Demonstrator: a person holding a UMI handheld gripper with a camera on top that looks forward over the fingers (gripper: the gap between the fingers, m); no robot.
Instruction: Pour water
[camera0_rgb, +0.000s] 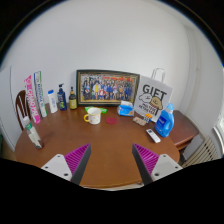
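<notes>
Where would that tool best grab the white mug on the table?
Probably the white mug by its round body, straight from the front. It stands upright beyond the open tool, apart from the bottles; its handle seems to point sideways, so the fingers would straddle the body.

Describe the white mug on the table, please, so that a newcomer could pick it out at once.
Start at the framed picture leaning against the wall behind the brown table. Just in front of its lower edge stands the white mug, well beyond the open gripper. It is the only cup there, short and white, apart from the bottles further left.
</notes>
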